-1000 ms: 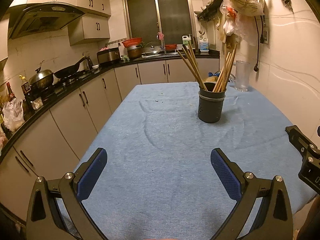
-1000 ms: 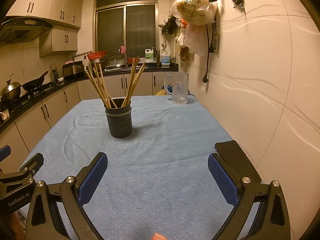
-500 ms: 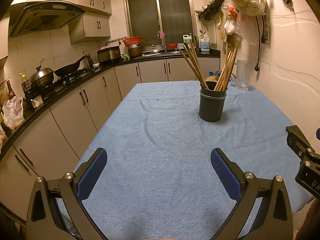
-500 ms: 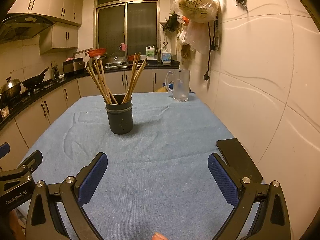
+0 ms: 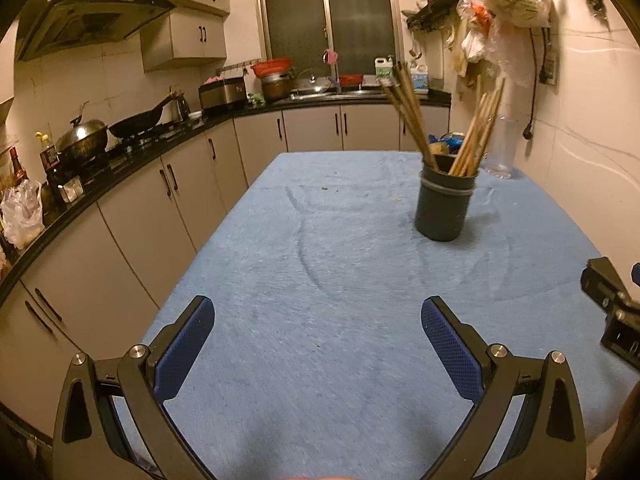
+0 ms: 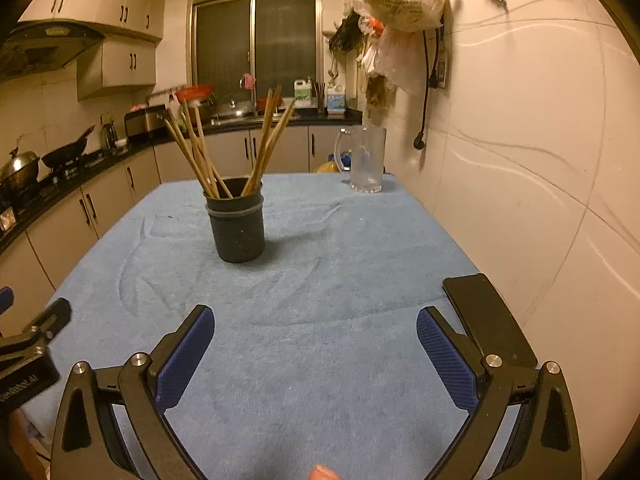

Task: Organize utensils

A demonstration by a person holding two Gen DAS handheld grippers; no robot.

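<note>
A dark cylindrical utensil holder [image 5: 443,206] stands upright on the blue cloth-covered table [image 5: 340,280]; it also shows in the right wrist view [image 6: 238,224]. Several wooden chopsticks [image 5: 468,140] stand in it, fanned to both sides, also visible in the right wrist view [image 6: 200,152]. My left gripper [image 5: 318,320] is open and empty above the near part of the table, well short of the holder. My right gripper [image 6: 314,328] is open and empty, also well short of the holder.
A clear glass mug [image 6: 366,160] stands at the table's far end by the wall. A black flat phone-like object [image 6: 484,316] lies at the table's right edge. Kitchen cabinets and a stove with pans [image 5: 88,136] run along the left. Bags [image 6: 396,0] hang on the right wall.
Both grippers have moved a little forward toward the holder, which now looks slightly larger. Both stay open and empty.
</note>
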